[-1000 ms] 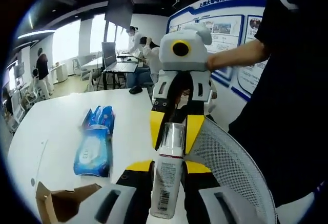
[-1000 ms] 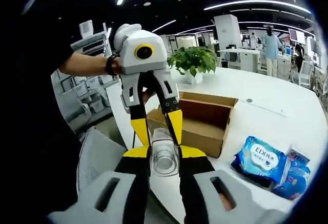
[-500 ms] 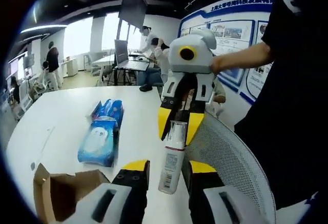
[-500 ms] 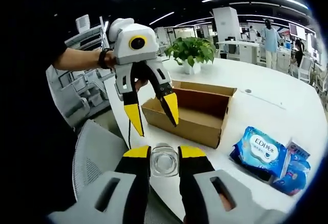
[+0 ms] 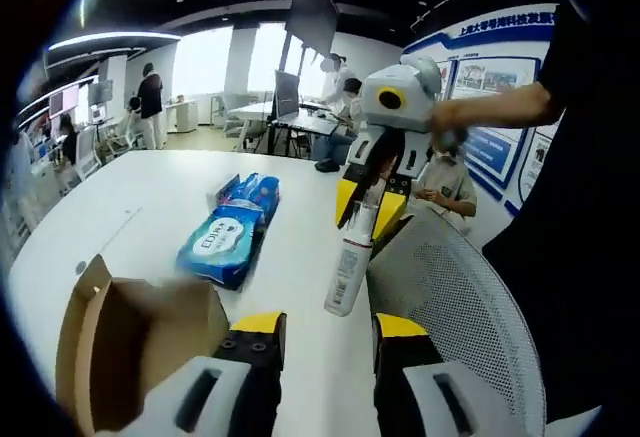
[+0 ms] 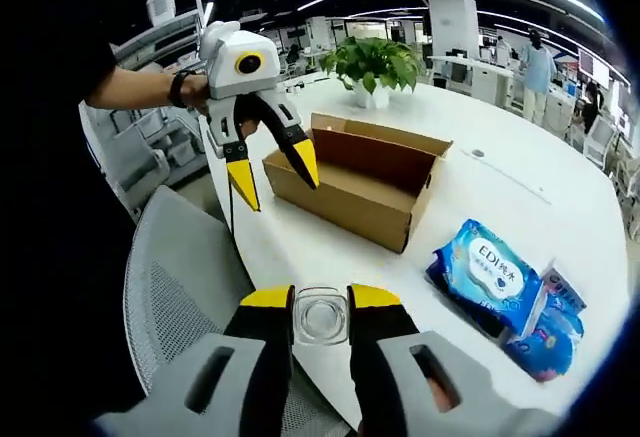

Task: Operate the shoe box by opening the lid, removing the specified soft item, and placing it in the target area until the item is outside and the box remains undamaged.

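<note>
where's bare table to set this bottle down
Free: the white table beyond the cardboard box, toward the potted plant, and the near strip between the box and the bottle. Crowded: around the blue wipes packs.

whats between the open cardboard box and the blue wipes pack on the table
Nothing: in the right gripper view, a bare strip of white table separates the cardboard box from the blue wipes pack.

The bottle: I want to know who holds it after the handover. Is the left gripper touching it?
Apart. In the right gripper view, the left gripper hangs open beside the cardboard box, while the bottle sits between the right gripper's jaws.
</note>
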{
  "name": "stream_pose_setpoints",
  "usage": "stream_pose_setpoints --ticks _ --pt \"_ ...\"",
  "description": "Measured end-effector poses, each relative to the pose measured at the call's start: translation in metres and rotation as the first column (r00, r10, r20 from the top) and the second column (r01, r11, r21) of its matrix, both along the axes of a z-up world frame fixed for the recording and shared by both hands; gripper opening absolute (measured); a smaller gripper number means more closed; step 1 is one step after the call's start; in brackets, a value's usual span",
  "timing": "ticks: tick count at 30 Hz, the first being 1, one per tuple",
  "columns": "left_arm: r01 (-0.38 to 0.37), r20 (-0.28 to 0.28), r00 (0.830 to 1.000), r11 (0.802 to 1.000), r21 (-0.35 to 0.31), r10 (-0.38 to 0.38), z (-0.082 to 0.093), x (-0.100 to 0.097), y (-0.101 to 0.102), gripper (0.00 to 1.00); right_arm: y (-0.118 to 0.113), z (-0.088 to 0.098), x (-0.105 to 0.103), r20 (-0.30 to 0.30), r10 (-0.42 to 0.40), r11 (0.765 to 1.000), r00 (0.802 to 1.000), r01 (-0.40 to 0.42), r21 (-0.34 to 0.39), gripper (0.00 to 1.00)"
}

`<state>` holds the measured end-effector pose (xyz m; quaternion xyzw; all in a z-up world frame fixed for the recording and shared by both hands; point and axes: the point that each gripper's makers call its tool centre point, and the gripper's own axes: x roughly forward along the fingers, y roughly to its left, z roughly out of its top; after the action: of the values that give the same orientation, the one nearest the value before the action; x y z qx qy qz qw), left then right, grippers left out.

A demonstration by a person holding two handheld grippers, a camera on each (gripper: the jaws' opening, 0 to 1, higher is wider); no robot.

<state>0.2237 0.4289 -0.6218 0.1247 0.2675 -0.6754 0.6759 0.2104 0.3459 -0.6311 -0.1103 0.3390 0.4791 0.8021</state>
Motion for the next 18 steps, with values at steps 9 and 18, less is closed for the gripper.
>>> stream_pose_setpoints --ticks 9,18 --pt "-0.144 -0.049 0.989 0.989 -0.026 0.143 -0.008 0.001 0.021 0.38 -0.018 -0.010 0.004 -0.008 0.052 0.995 0.999 -0.053 -0.089 0.18" --pt "-0.224 -0.073 0.973 0.974 -0.033 0.221 -0.014 -0.002 0.031 0.37 -0.043 -0.008 0.020 0.002 0.112 0.977 0.994 -0.110 -0.185 0.18"
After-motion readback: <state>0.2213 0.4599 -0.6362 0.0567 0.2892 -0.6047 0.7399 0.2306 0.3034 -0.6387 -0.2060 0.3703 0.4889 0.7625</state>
